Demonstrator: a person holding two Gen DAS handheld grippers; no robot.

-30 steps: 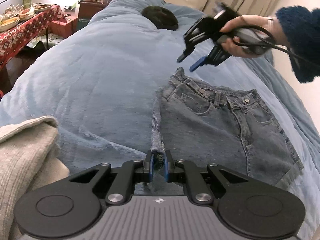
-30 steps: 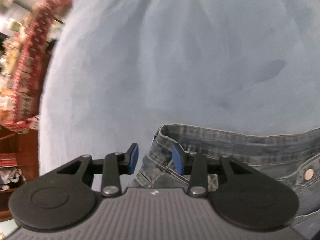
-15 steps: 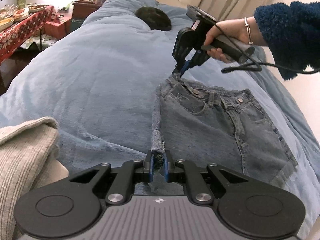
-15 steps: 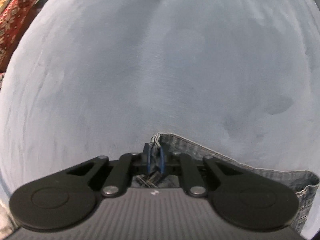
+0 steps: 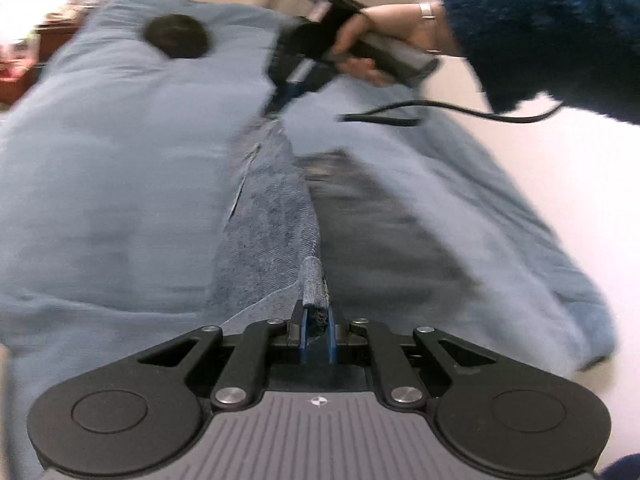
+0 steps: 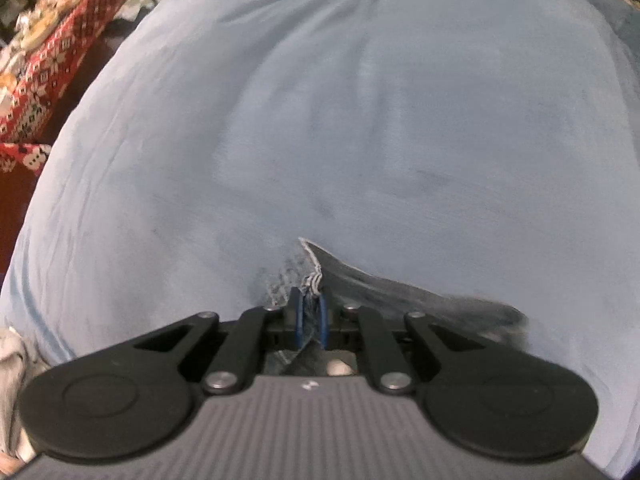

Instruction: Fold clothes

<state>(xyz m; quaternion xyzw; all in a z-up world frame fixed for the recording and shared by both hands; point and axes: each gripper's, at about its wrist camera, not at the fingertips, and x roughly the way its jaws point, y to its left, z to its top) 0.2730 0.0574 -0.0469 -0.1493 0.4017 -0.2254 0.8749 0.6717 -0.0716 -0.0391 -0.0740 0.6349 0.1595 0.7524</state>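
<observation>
Denim shorts (image 5: 276,216) lying on blue bedspread (image 5: 120,152) | left gripper (image 5: 316,334) clamping hem at 6 o'clock, right gripper (image 6: 309,322), just closed, pinching waistband at 12 | step: lifting one side | next: carrying it toward 3 o'clock, folding in half.

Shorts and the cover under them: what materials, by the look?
Denim shorts: woven cotton denim, it seems, faded blue-grey, with a visible twill grain and a pale stitched hem. Bed cover: probably a soft brushed or fleecy fabric, matte light blue, showing faint nap marks; the fibre cannot be told.
</observation>
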